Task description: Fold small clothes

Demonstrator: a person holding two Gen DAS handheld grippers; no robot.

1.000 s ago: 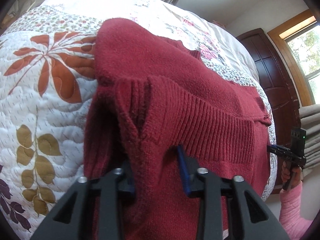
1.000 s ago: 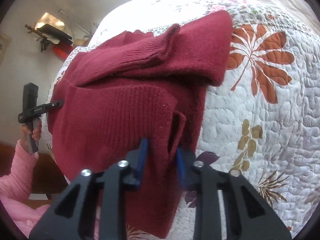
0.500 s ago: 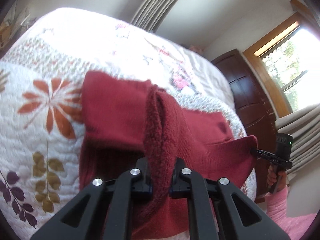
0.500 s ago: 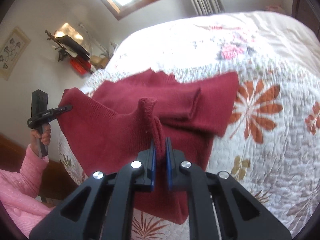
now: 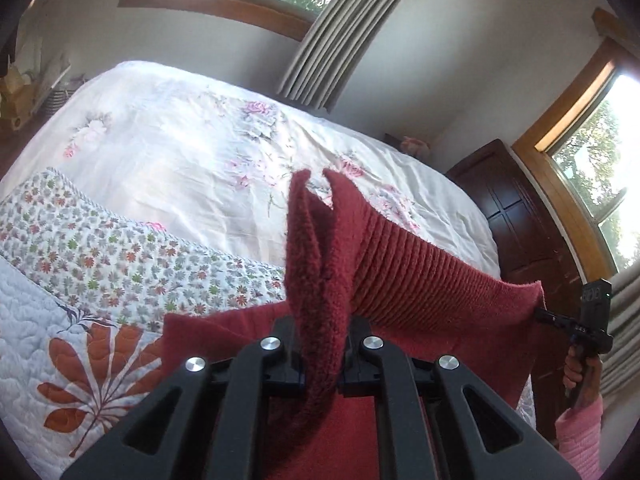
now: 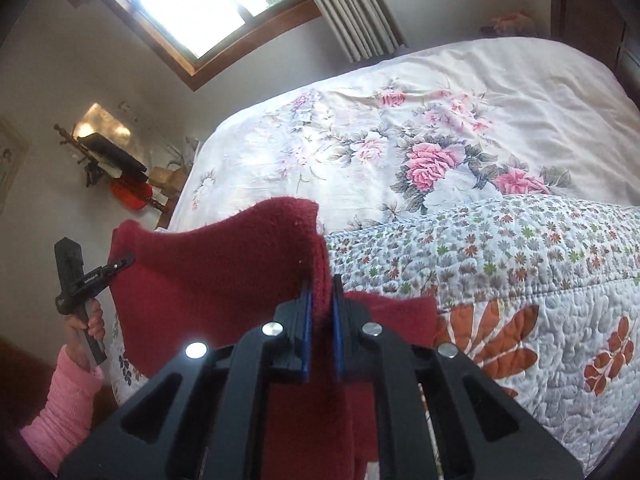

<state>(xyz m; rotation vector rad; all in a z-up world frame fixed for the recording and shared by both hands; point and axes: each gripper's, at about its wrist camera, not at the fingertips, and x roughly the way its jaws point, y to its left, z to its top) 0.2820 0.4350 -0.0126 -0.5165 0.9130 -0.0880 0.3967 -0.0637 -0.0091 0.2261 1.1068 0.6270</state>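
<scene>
Red knit sweater (image 5: 420,280) hangs stretched above the quilt (image 6: 540,280), left gripper (image 5: 322,356) and right gripper (image 6: 320,320) each clamped on a hem corner, ready to fold.

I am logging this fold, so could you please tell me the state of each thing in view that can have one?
red sweater: lifted off the bed, its edge stretched between both grippers
left gripper: shut on the sweater's corner
right gripper: shut on the other corner
quilt: spread flat on the bed
curtain: drawn aside, window uncovered
</scene>
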